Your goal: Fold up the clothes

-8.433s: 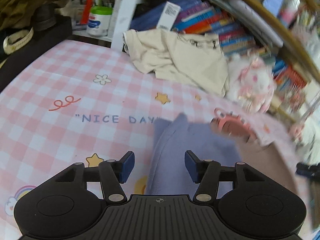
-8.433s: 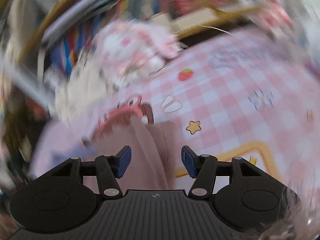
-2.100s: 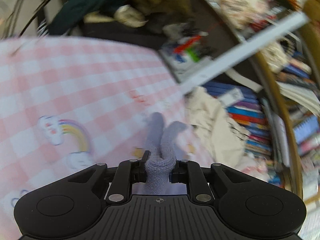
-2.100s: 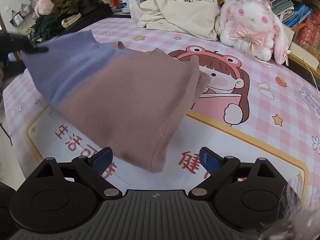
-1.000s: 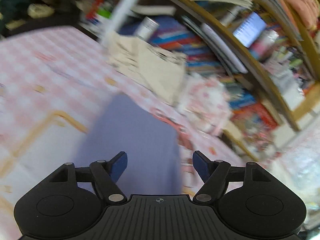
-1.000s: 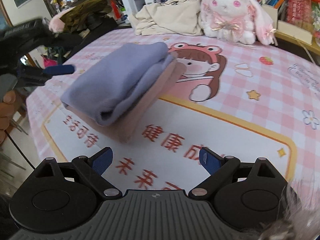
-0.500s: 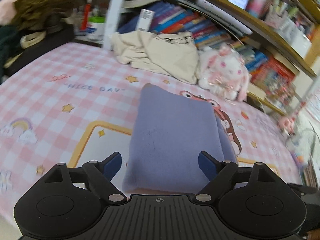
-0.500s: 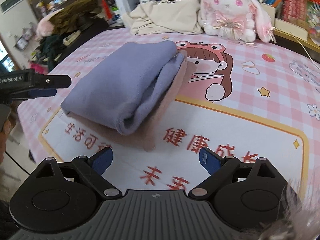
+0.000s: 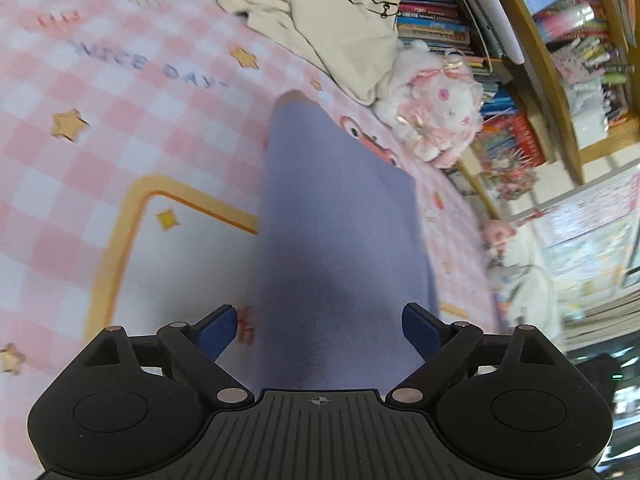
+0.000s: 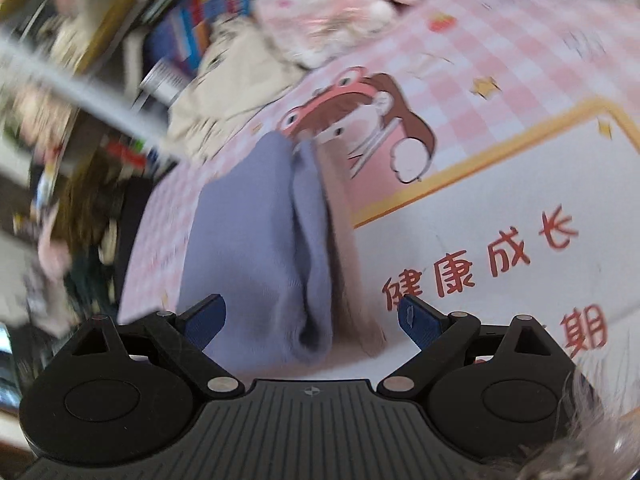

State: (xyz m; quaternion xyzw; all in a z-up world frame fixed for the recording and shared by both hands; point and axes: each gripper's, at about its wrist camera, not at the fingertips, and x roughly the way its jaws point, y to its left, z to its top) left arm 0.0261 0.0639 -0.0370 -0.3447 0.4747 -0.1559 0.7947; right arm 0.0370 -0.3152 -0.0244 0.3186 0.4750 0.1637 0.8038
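Left hand-held gripper (image 9: pixel 320 330): jaws spread wide, gripping nothing; blue fingertips (image 9: pixel 214 330) sit either side of the near end of the folded garment (image 9: pixel 336 248), apart from the cloth.
Right hand-held gripper (image 10: pixel 316 320): jaws spread wide, empty; the near end of the garment (image 10: pixel 260 248) lies between the fingertips (image 10: pixel 416 320), whether touching cannot be told.
Garment position: lying flat on the bed cover (image 9: pixel 100 128), running from just in front of both grippers toward the far side; its far end reaches the cartoon girl print (image 10: pixel 360 112).
Surface: pink-and-white check bed cover with stars, "NICE DAY" lettering (image 9: pixel 152 66), a white panel with a yellow border (image 9: pixel 120 220) and red Chinese characters (image 10: pixel 492 256).
Room, far side: a cream garment (image 9: pixel 320 20) heaped at the far edge of the cover, a white-and-pink plush rabbit (image 9: pixel 440 120) just right of it, bookshelves (image 9: pixel 520 40) packed with books behind both.
Room, right wrist view: left part heavily blurred; dark clutter there not identifiable.
Garment look: folded into a long narrow bundle, lavender layer on top, a brownish-pink layer (image 10: pixel 344 240) showing beneath along its right edge; soft fleecy texture; the lavender fold is rounded and doubled at the near end.
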